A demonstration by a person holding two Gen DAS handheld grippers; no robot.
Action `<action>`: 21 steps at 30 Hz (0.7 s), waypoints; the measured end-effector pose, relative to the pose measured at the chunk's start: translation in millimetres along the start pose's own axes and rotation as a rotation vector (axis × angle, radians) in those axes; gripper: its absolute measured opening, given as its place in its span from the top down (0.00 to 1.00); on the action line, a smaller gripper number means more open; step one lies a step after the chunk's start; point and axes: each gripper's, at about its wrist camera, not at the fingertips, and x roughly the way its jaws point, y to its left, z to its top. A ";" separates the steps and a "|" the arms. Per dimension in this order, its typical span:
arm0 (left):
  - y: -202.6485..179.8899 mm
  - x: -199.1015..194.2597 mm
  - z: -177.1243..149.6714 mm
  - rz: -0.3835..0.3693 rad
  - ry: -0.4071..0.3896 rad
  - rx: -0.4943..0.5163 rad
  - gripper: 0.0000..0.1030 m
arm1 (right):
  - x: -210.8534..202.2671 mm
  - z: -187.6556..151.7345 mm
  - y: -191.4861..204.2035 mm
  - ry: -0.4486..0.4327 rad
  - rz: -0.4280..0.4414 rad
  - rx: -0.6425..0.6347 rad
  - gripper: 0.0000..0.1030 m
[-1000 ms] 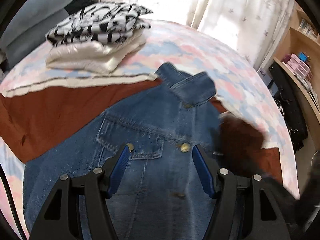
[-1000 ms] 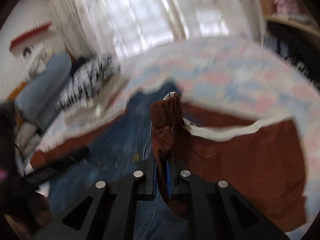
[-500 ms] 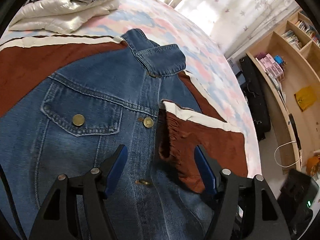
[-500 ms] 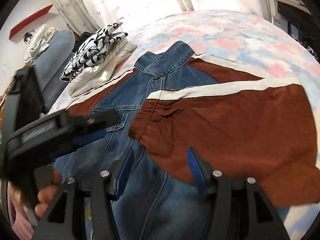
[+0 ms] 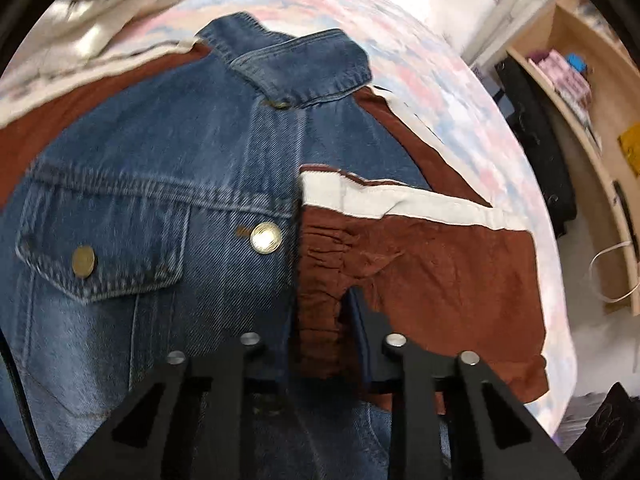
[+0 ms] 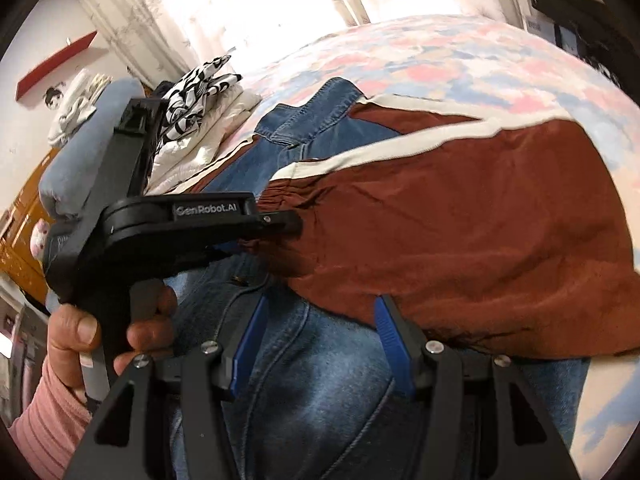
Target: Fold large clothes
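A blue denim jacket (image 5: 160, 160) with rust-brown sleeves lies front up on the bed. Its brown sleeve (image 5: 440, 280), edged with a cream stripe, is folded across the chest, with the gathered cuff (image 5: 320, 240) at the button line. My left gripper (image 5: 320, 320) is closing its jaws on that cuff, and the fabric is pinched between the pads. The right wrist view shows the same left gripper (image 6: 288, 224) biting the cuff, held by a hand (image 6: 100, 332) in a pink sleeve. My right gripper (image 6: 322, 308) stands open over the denim (image 6: 320, 380), at the lower edge of the brown sleeve (image 6: 460, 220), holding nothing.
A stack of folded clothes (image 6: 200, 92), black-and-white on cream, lies at the head of the bed beside a grey pillow (image 6: 80, 152). The pastel bedspread (image 6: 440, 52) stretches beyond the jacket. Wooden shelves (image 5: 580, 80) and a black bag stand right of the bed.
The right gripper let go of the brown sleeve, which now lies across the jacket, and stands open. The left gripper came down onto the cuff and closed on it.
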 end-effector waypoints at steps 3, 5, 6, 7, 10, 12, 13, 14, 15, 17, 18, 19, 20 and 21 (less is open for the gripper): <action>-28.5 -21.6 8.8 0.033 -0.080 0.097 0.93 | 2.9 -3.6 -5.1 0.003 0.004 0.015 0.46; -50.1 -41.8 17.5 0.058 -0.148 0.164 0.93 | 1.0 -2.6 -5.5 -0.007 0.017 0.018 0.46; -59.2 -53.6 20.8 0.072 -0.184 0.193 0.93 | -0.4 -1.3 -4.7 -0.010 0.025 0.014 0.46; -67.5 -67.8 26.2 0.089 -0.227 0.221 0.93 | -2.0 0.3 -3.3 -0.012 0.033 0.009 0.46; -74.6 -107.4 42.5 0.134 -0.349 0.260 0.93 | -14.5 10.3 4.0 -0.030 0.033 -0.024 0.46; -66.4 -127.0 50.1 0.176 -0.412 0.256 0.93 | -28.4 17.1 6.1 -0.064 0.030 -0.045 0.46; -62.4 -133.6 54.8 0.207 -0.439 0.255 0.93 | -36.0 19.5 6.1 -0.084 0.024 -0.052 0.46; -51.2 -140.5 58.2 0.252 -0.464 0.250 0.93 | -44.5 23.0 4.8 -0.107 0.014 -0.058 0.46; -39.3 -142.7 60.8 0.278 -0.467 0.243 0.93 | -53.8 26.9 1.8 -0.131 0.000 -0.060 0.46; -9.8 -132.3 65.8 0.315 -0.419 0.212 0.92 | -65.1 32.3 -6.6 -0.154 -0.027 -0.053 0.44; 3.3 -123.8 65.7 0.324 -0.386 0.202 0.92 | -69.4 35.5 -14.0 -0.162 -0.048 -0.041 0.40; 15.8 -112.5 65.4 0.337 -0.347 0.194 0.90 | -71.7 36.2 -20.2 -0.167 -0.068 -0.030 0.37; 29.7 -96.4 61.0 0.350 -0.295 0.189 0.90 | -72.6 37.9 -28.6 -0.168 -0.095 -0.015 0.37; 43.4 -76.4 56.3 0.371 -0.233 0.183 0.89 | -71.3 39.8 -39.3 -0.159 -0.122 0.009 0.37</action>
